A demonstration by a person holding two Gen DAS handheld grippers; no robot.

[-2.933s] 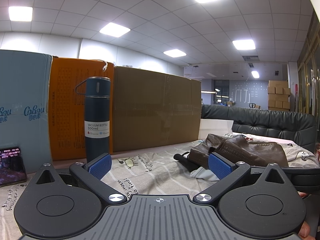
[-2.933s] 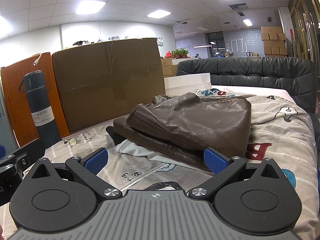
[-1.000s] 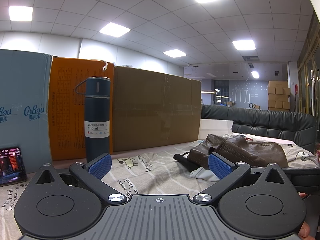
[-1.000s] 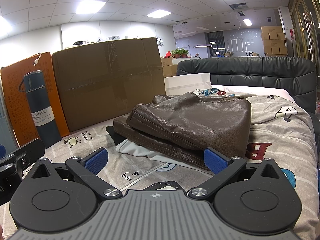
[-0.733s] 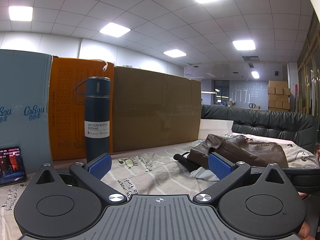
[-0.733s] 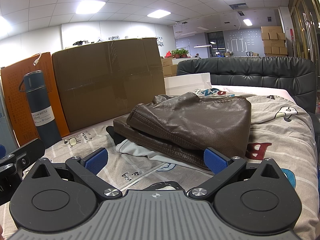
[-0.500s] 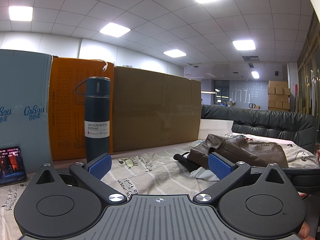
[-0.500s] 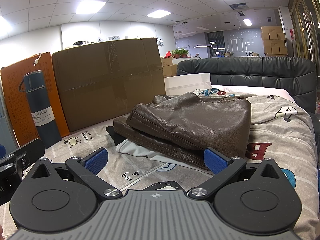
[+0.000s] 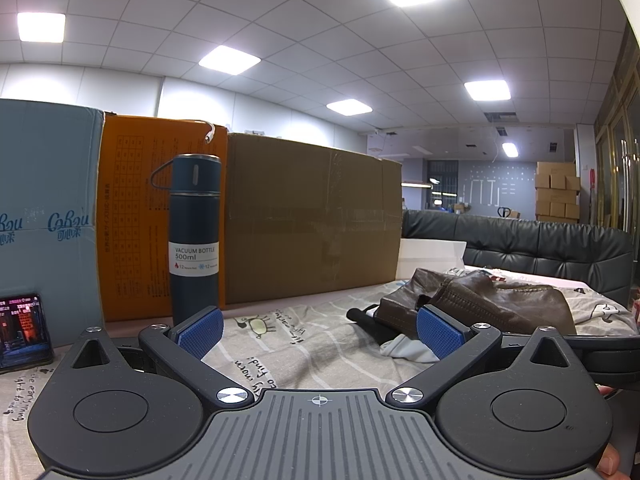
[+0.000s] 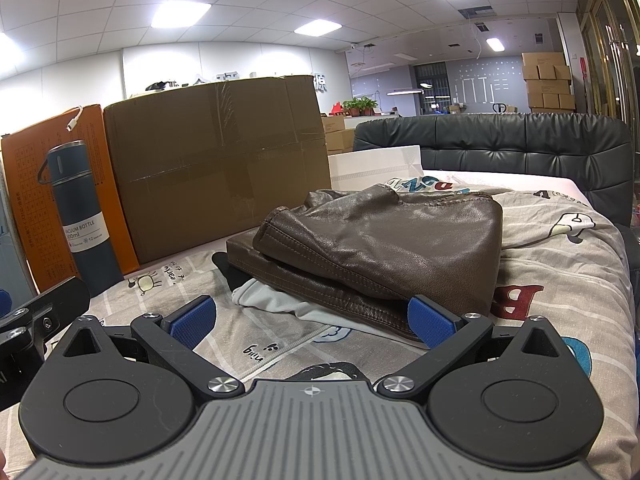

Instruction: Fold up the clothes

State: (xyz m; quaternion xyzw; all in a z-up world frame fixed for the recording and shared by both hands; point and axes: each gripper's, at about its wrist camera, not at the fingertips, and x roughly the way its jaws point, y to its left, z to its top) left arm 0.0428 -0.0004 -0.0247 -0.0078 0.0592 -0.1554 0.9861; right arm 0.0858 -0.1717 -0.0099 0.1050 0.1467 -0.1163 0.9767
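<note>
The brown jacket (image 10: 384, 240) lies in a folded heap on the printed sheet (image 10: 560, 264), on top of a pale garment (image 10: 276, 300) and something black, so the folding looks done or nearly so. Both grippers sit low near the sheet, facing the pile, probably resting (neither one touches cloth). The right gripper (image 10: 312, 320) is just short of the jacket's hem, fingers spread wide and empty. The left gripper (image 9: 320, 328) is further off, jacket (image 9: 496, 300) ahead to its right, a flask (image 9: 194, 236) before the boxes (image 9: 312, 220); its fingers are wide apart too, holding nothing.
</note>
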